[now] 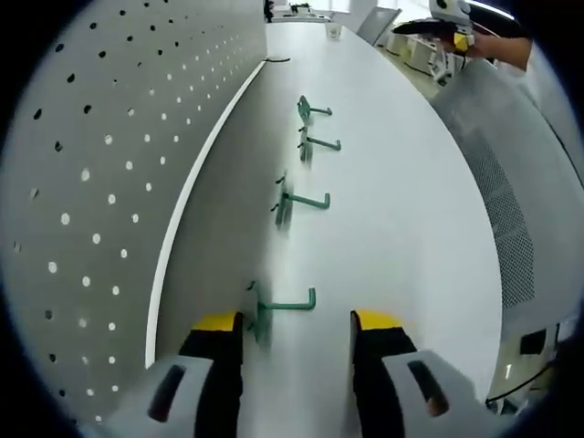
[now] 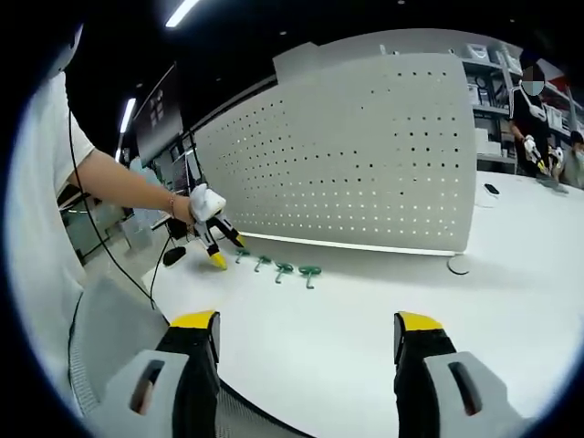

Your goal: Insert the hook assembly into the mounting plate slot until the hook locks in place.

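Along the bench's [image 1: 411, 210] edge beside the pegboard [image 1: 109, 137], four green hooks [image 1: 290, 306] lie in a row. Left claw [image 1: 297, 333] hovers wide open and empty around the nearest hook; right claw [image 2: 306, 333] gapes empty, well apart.

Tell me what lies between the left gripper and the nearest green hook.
Nothing visible does. The nearest green hook lies on bare white table just ahead of the open left gripper, beside the pegboard.
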A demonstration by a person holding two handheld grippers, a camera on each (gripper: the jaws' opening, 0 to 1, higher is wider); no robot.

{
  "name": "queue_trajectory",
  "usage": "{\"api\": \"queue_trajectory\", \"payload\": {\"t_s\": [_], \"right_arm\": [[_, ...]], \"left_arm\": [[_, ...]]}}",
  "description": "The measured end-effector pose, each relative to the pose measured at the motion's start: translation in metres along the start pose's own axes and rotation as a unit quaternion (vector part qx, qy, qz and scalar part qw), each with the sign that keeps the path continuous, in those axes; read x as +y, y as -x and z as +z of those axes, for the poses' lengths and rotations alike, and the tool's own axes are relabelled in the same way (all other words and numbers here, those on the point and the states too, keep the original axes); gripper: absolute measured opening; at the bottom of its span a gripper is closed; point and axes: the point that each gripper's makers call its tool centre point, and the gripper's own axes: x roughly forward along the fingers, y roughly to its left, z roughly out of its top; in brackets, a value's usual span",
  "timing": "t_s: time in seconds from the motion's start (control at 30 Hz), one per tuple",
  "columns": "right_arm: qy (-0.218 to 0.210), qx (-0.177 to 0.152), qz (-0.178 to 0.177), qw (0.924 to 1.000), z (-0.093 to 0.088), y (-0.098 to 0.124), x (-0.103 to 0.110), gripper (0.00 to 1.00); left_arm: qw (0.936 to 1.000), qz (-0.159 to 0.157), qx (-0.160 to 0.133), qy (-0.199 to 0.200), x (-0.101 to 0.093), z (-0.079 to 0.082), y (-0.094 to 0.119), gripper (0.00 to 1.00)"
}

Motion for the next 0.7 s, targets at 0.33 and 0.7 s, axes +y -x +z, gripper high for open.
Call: {"api": "queue_trajectory", "payload": {"t_s": [0.33, 0.7], "right_arm": [[0.001, 0.0, -0.001, 1.0, 0.001, 0.0, -0.001, 0.76], [0.0, -0.002, 0.003, 1.0, 0.003, -0.003, 0.0, 0.75]], "left_arm": [[0.9996, 0.016, -0.001, 0.025, 0.012, -0.001, 0.0, 0.28], [0.9984, 0.036, 0.006, 0.044, 0.02, -0.002, 0.0, 0.16]]}}
